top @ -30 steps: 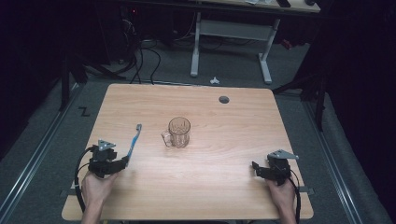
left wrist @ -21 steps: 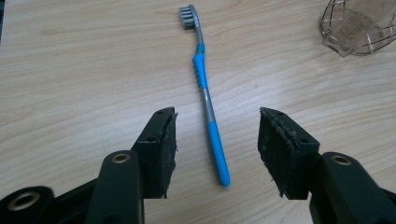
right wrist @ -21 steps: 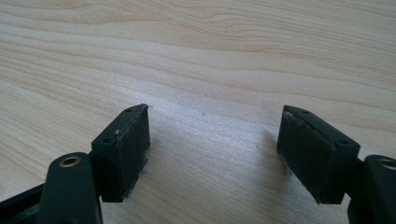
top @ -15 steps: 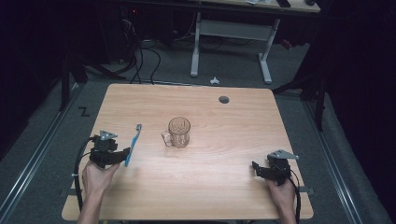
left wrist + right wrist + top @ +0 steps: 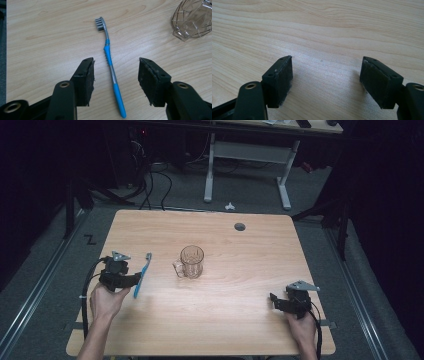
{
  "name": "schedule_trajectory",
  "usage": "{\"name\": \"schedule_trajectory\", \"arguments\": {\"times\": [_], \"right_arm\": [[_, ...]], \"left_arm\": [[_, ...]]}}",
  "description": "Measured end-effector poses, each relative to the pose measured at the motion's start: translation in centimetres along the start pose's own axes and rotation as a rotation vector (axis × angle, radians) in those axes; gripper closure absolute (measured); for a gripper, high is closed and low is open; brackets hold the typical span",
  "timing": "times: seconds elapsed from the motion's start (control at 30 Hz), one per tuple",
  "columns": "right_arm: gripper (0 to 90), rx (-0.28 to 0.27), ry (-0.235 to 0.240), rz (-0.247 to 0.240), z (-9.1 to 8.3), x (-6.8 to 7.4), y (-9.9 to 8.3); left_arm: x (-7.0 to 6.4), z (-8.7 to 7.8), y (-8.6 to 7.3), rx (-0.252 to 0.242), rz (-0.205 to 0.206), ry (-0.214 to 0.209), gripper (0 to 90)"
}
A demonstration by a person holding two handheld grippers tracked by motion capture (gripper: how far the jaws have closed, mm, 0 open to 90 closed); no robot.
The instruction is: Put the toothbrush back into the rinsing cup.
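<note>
- Left gripper view puts your left hand-held gripper [image 5: 113,80] spread wide, its jaws straddling the toothbrush [image 5: 110,62] without touching it, so closing should catch the handle's middle.
- Its blue end lies at 6 o'clock between your jaws and the bristle head points to 12 o'clock, flat on the table [image 5: 45,30]: easy to pinch across, I judge.
- At 1 o'clock stands the glass mug [image 5: 192,18], upright and apart from the brush, a likely place to drop it.
- Your right hand-held gripper [image 5: 325,80] also gapes wide over bare wood at the near right edge, parked clear of the work.
</note>
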State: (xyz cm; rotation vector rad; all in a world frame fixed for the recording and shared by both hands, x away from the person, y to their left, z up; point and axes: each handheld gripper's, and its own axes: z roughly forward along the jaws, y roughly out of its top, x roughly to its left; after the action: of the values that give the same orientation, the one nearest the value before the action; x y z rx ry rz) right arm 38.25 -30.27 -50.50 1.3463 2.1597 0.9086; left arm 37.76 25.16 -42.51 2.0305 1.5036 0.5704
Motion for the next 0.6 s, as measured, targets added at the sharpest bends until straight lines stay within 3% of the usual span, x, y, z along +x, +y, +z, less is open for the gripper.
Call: {"name": "schedule_trajectory", "arguments": {"times": [0.3,0.6], "right_arm": [[26.6,0.000,-0.002,0.001,0.0,0.0,0.0],[27.8,-0.001,-0.002,-0.002,0.0,0.1,0.0]], "left_arm": [[-0.1,0.8,1.5,0.038,0.026,0.023,46.5],[-0.3,1.6,2.9,0.066,0.067,-0.002,52.4]]}}
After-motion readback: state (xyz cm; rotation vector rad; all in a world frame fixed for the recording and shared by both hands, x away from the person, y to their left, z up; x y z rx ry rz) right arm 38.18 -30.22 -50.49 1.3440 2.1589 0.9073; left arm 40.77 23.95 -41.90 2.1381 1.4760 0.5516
